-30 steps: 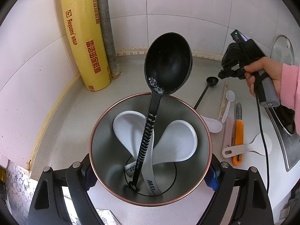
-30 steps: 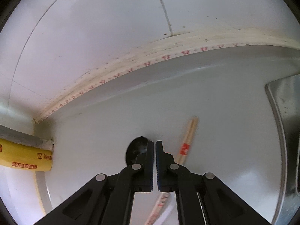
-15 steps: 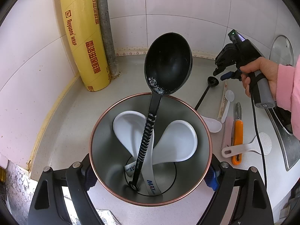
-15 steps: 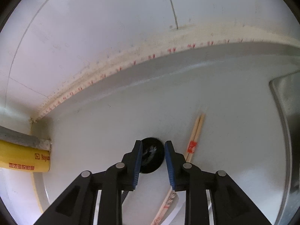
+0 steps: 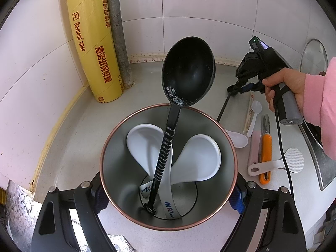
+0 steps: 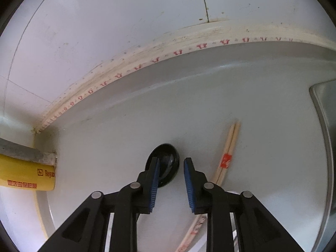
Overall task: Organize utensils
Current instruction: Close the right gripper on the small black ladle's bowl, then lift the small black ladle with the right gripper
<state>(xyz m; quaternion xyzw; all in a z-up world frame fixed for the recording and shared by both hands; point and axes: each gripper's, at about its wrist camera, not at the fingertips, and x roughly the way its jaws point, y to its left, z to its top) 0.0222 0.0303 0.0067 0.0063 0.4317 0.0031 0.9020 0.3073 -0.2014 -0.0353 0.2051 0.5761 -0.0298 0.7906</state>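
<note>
Left gripper (image 5: 168, 197) fingers clamp the copper-rimmed steel utensil pot (image 5: 212, 216). Right gripper (image 6: 170, 180) fingers parted, just been closing, straddling small black ladle (image 6: 168, 163) on grey surface (image 6: 126, 138), untouched; wooden chopsticks (image 6: 227, 153) at 2 o'clock.

The left hand-held gripper (image 5: 168, 197), angled steeply down, clamps a steel cup (image 5: 130, 130) between wide-set fingers. At 2 o'clock a pink-sleeved hand (image 5: 287, 88) holds the right hand-held gripper (image 6: 171, 168) pointing down, its jaws apart and just opening.
</note>
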